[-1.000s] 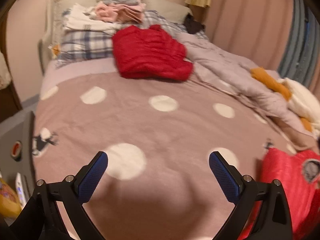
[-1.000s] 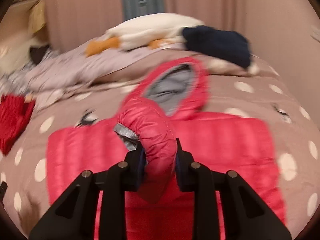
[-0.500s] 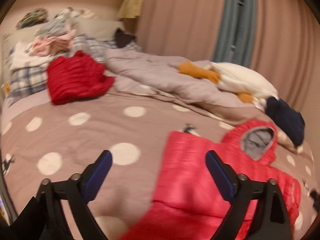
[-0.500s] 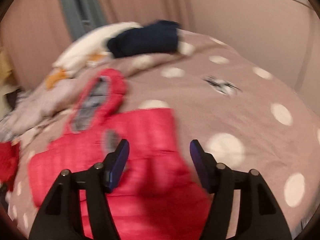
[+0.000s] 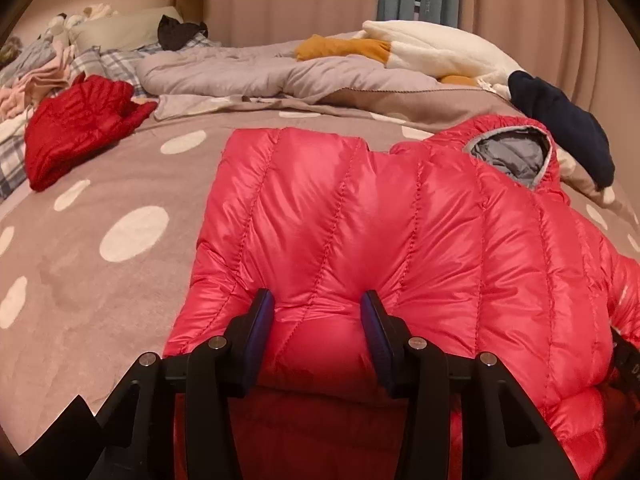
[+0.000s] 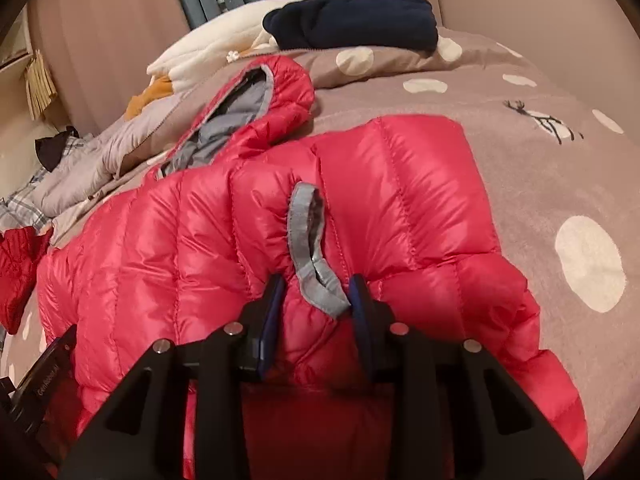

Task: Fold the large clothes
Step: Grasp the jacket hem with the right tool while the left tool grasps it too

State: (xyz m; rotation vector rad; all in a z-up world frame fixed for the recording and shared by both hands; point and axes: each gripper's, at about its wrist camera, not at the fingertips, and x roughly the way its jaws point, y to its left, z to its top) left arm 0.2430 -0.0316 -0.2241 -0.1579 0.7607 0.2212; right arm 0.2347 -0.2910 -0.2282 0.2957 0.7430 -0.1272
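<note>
Closing in on the near hem of the pink down jacket point(image 5: 380, 220), both tools are at work at once. The left hand-held gripper point(image 5: 318, 312), which a second ago hung wide open over bare polka-dot blanket point(image 5: 100, 248), has swung across to the jacket, and its jaws are closing with a puffed fold of the hem bulging between them; the pads already dent the fabric. The right hand-held gripper point(image 6: 316, 304) has let go of the sleeve it carried, dropped to the same edge, and its jaws are closing on the padding just beside the grey-trimmed cuff point(image 6: 310, 248), which now lies across the jacket's body.

The jacket sits flat on the bed, hood point(image 5: 516, 152) pointing away towards the crumpled duvet point(image 5: 256, 72), both sleeves seemingly tucked in, so the sides look finished. With both grips at the bottom edge, I'd judge the next step is lifting the hem up towards the hood. A folded red garment point(image 5: 76, 124) waits near the pillows.
</note>
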